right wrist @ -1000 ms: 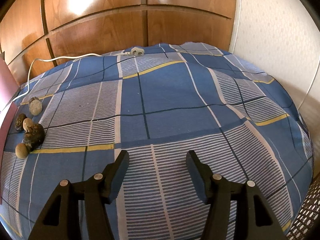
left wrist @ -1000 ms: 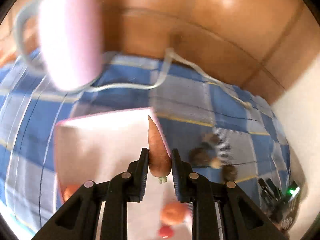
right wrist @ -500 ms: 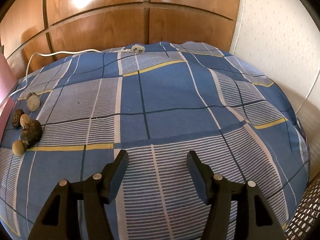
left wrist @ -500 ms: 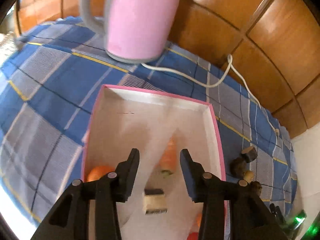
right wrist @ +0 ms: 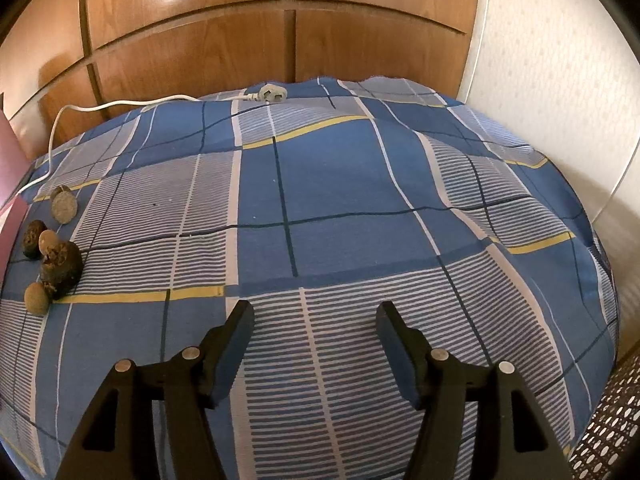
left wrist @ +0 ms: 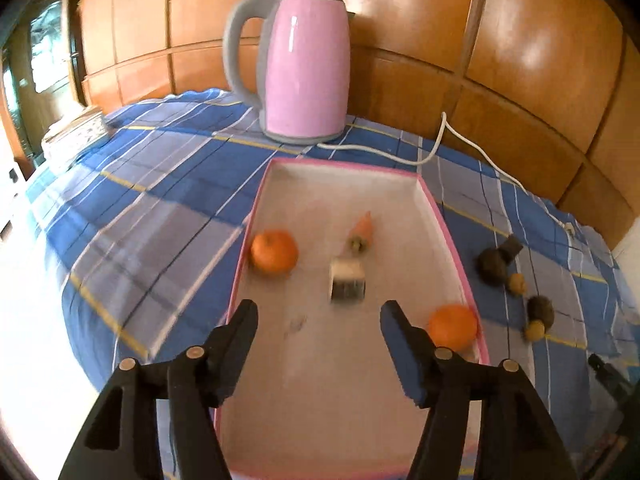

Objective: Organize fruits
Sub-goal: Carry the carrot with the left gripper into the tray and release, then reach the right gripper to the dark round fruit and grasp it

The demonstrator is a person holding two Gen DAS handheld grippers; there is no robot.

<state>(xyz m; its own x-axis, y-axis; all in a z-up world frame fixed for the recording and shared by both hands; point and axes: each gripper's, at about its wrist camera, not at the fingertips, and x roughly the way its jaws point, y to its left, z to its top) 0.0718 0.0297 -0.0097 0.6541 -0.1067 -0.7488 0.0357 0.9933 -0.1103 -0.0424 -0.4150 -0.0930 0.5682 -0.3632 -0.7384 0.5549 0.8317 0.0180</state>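
A pink-rimmed white tray (left wrist: 454, 246) lies on the blue checked cloth. In it lie a carrot (left wrist: 362, 232), a blurred pale block (left wrist: 347, 282) and two oranges, one on the left (left wrist: 275, 251) and one at the right wall (left wrist: 453, 327). My left gripper (left wrist: 318, 322) hovers over the near part of the tray, its jaws opening with nothing between them. Several small brown fruits (left wrist: 496, 266) lie on the cloth right of the tray, also in the right wrist view as small brown fruits (right wrist: 56, 266). My right gripper (right wrist: 316, 326) hangs open over bare cloth.
A pink kettle (left wrist: 304, 68) with a grey handle stands behind the tray, its white cord (left wrist: 440, 142) trailing right to a plug (right wrist: 272, 93). Wooden panels (right wrist: 192, 36) back the table. A white wall (right wrist: 552, 60) is at right. Stacked papers (left wrist: 76, 132) sit far left.
My left gripper let go of the carrot, which now lies in the tray, opened wider and drew back toward the tray's near end. The right gripper stayed put.
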